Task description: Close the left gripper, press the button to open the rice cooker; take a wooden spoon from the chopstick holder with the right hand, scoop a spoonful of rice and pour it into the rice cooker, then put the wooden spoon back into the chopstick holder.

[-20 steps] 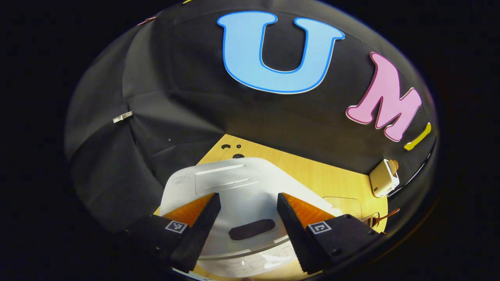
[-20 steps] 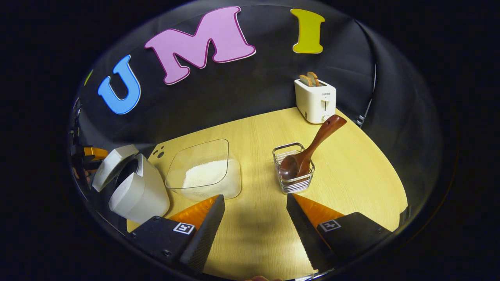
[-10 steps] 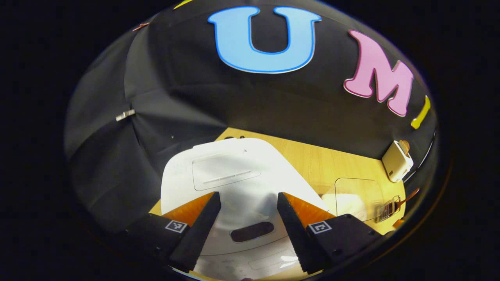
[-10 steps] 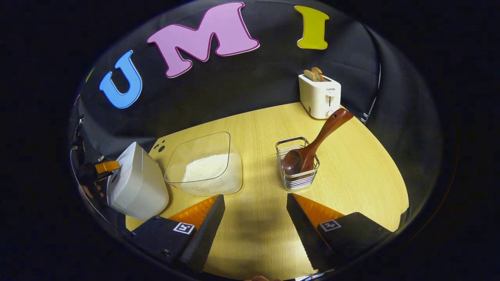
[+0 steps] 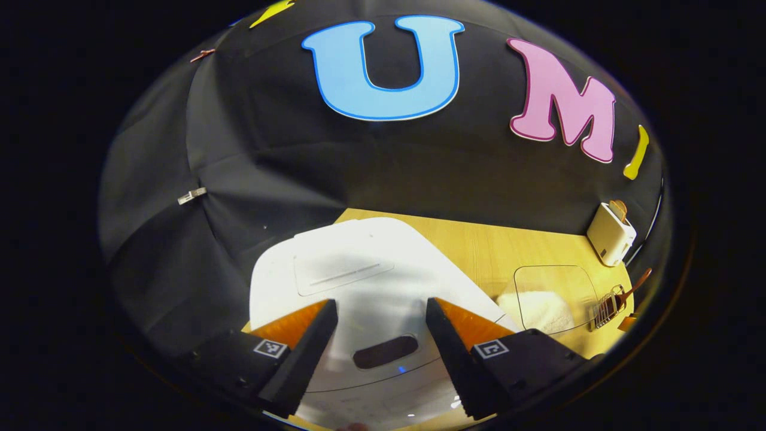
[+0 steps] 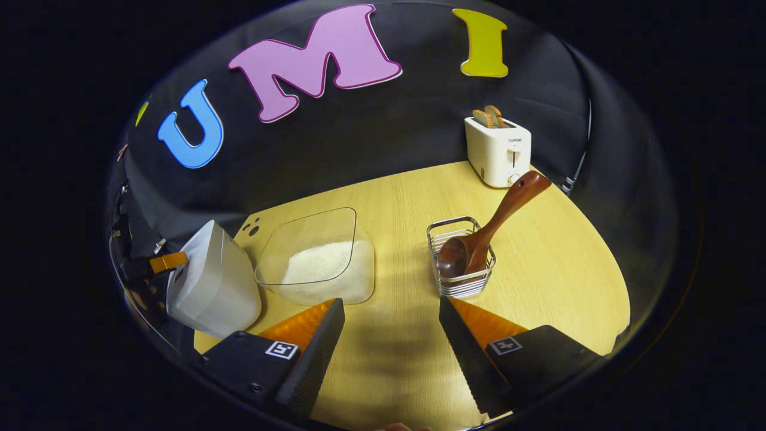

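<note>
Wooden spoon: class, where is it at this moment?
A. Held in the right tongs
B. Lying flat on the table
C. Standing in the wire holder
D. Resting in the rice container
C: the wooden spoon leans bowl-down inside the wire holder, its handle sticking out above the rim.

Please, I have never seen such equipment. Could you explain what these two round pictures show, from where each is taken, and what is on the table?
No robot is here: a person holds a two-finger tool in each hand, and a small camera rides on each, looking forward along its fingers.

In the left gripper view, the left tool is open, above the white rice cooker, whose lid is down.

In the right gripper view, the right tool is open and holds nothing, above the wooden table. On the table: the rice cooker at the left, a clear container of rice, a wire chopstick holder with a wooden spoon leaning in it, and a toaster at the back.
</note>
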A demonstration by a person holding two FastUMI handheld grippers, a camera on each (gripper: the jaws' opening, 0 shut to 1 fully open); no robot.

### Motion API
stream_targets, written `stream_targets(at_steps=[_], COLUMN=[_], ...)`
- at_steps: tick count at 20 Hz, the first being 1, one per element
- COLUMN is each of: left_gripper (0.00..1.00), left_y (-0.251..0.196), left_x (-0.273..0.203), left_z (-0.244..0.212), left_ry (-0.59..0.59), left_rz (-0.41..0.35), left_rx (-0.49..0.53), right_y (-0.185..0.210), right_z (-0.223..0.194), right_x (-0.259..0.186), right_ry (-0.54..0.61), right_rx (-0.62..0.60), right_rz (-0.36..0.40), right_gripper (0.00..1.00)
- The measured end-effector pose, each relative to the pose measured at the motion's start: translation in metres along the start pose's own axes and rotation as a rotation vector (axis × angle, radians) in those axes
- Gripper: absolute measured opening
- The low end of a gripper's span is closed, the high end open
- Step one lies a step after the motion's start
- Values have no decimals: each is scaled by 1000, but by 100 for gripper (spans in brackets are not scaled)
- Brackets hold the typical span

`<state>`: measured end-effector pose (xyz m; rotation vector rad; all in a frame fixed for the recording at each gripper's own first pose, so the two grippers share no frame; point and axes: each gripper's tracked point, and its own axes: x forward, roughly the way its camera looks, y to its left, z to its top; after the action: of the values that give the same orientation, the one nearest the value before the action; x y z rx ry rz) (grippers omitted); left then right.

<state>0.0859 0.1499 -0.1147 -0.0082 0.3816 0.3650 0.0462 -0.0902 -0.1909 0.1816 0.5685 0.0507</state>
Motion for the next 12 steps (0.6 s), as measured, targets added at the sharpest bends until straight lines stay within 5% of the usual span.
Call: stream_targets(at_steps=[4,12], left_gripper=[95,97], left_y=[-23,-69], left_x=[-47,-161], left_z=[45,51], left_ry=[-173,-349], left_rz=[-28,-237], left_rx=[84,-28], right_y=[-13,24], right_z=[37,65], right_x=[-27,-117], right_ry=[-182,-412], right_rx=[-88,-95], right_rz=[-83,-170], right_gripper=[99,99])
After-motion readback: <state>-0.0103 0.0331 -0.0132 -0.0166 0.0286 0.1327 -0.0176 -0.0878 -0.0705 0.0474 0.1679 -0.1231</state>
